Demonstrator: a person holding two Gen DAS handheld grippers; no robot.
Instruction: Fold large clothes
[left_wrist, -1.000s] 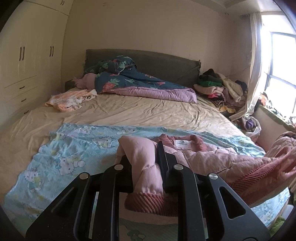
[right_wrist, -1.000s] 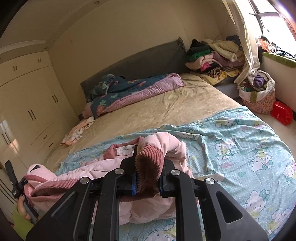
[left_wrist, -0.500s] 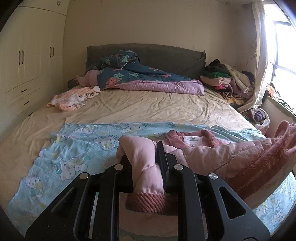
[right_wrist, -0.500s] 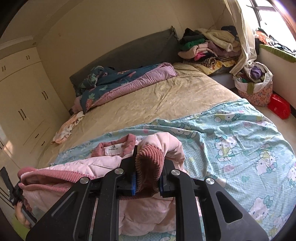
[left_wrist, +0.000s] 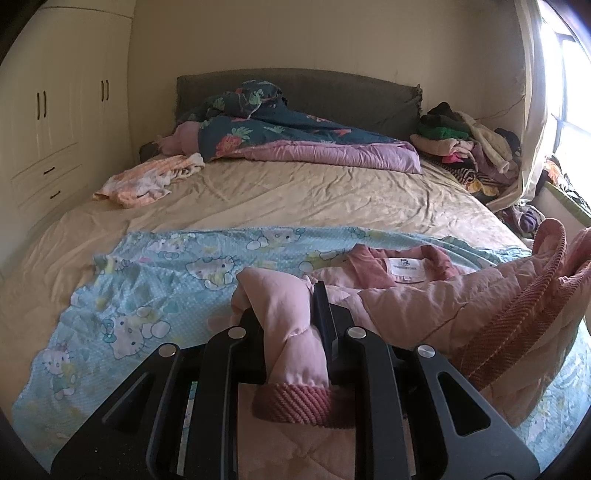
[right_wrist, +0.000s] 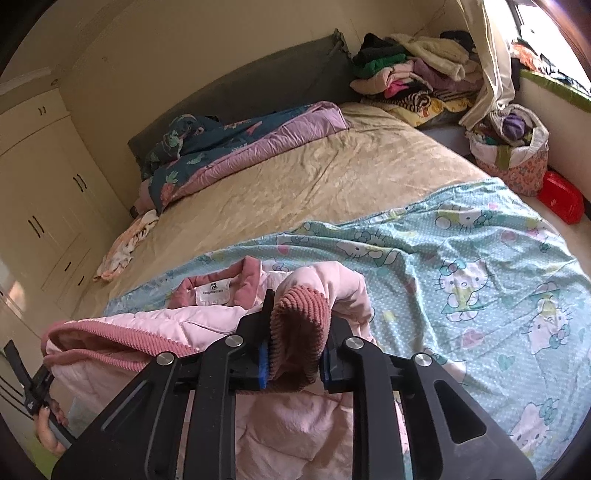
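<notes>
A wide bed (left_wrist: 295, 192) with a wrinkled beige sheet fills the room, and a blue cartoon cover (left_wrist: 147, 295) is spread over its near part. The pink jacket (left_wrist: 424, 299) lies on this cover, near the front edge, with its collar and white label toward the far side. The left gripper (left_wrist: 291, 325) is clenched on one sleeve of the jacket, the ribbed cuff hanging just in front of the fingers. The right gripper (right_wrist: 295, 350) has the other ribbed cuff between its fingers; they are opening now but the pads touch the cuff on both sides. At the far end there is a dark headboard (left_wrist: 295, 92) and a crumpled floral quilt (left_wrist: 295, 140). A small orange cloth (left_wrist: 144, 181) lies far left. A pile of clothes (left_wrist: 465, 144) is at the far right, near the curtain (left_wrist: 532, 110). Cream wardrobes (left_wrist: 55, 110) stand along the left wall. On the floor to the right are a full bag (right_wrist: 513, 155) and a red box (right_wrist: 561, 197).
</notes>
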